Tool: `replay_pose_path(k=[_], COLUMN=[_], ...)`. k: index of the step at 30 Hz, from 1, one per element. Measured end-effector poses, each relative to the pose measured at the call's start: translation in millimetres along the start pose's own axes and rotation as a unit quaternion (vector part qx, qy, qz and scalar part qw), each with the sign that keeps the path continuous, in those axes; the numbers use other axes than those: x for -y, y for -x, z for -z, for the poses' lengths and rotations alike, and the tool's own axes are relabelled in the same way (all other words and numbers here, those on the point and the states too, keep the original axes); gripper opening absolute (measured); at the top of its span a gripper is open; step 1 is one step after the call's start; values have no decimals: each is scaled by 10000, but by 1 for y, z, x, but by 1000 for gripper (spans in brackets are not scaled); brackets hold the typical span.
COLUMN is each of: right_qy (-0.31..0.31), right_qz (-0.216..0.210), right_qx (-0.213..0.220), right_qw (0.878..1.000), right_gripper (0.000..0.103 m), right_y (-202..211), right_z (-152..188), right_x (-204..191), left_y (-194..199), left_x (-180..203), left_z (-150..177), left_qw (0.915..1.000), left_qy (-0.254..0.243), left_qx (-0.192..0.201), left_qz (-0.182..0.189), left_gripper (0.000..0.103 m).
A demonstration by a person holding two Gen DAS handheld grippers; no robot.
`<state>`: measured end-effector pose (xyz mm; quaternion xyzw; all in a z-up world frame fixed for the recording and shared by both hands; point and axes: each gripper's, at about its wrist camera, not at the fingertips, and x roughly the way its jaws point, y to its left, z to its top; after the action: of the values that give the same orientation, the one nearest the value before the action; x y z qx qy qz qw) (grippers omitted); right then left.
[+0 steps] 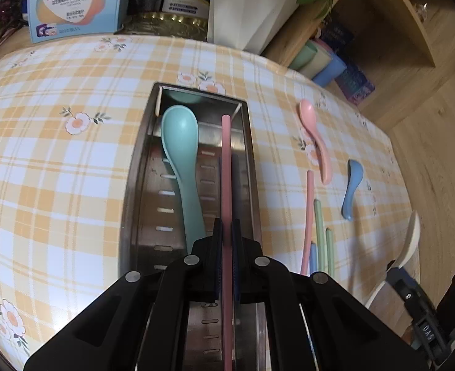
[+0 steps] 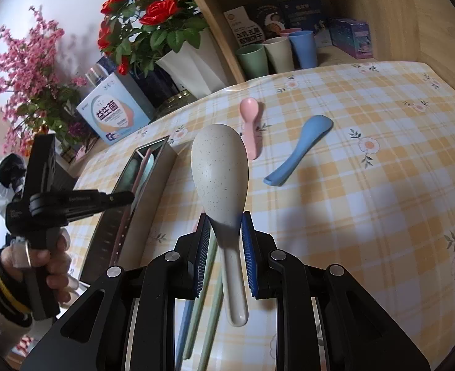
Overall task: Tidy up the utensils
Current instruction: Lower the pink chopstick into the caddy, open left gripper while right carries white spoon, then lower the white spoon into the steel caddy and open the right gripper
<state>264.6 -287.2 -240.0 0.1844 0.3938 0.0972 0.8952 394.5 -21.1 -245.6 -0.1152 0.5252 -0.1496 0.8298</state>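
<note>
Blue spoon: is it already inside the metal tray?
No. The blue spoon lies on the checked tablecloth, outside the metal tray, which holds only the teal spoon.

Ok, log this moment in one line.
left gripper: shut on pink chopstick over tray | right gripper: shut on white spoon

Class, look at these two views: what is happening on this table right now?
A person is sorting utensils into a metal tray. The left tool is shut on a pink chopstick over the tray, where a teal spoon already lies. The right tool grips a speckled cream spoon. A pink spoon, a blue spoon and more chopsticks wait on the tablecloth.
</note>
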Motion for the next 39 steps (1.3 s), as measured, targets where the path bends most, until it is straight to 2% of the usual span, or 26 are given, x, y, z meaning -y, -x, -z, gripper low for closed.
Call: replay_pose_path(k=[11, 22, 27, 32, 33, 35, 37, 39], right_qy=[-89, -110, -116, -69, -53, -15, 19, 62], right_qz=[2, 16, 17, 19, 18, 16, 10, -5], right_qx=[47, 40, 52, 74, 81, 93, 101, 100], right_qw=[9999, 9999, 9999, 9999, 10000, 10000, 9999, 9999], right_gripper=[21, 21, 21, 21, 21, 21, 21, 21], right_y=[3, 3, 6, 11, 13, 15, 17, 19], right_z=[-1, 0, -1, -4, -5, -7, -8, -9], right_x=[6, 6, 5, 1, -1, -5, -10, -16], left_y=[-14, -15, -6, 17, 24, 36, 51, 65], left_x=[-1, -1, 3, 13, 14, 14, 14, 14], left_z=[5, 9, 11, 13, 13, 14, 15, 17], left_qw=[9994, 9990, 9992, 9989, 9986, 9983, 9975, 9959], left_qy=[-81, -99, -168, -441, -505, -554, -627, -742], left_qx=[-292, -393, -329, -93, -23, 92, 289, 472], left_qz=[-144, -186, -154, -142, -154, -158, -160, -212], left_gripper=[6, 6, 6, 7, 9, 18, 39, 49])
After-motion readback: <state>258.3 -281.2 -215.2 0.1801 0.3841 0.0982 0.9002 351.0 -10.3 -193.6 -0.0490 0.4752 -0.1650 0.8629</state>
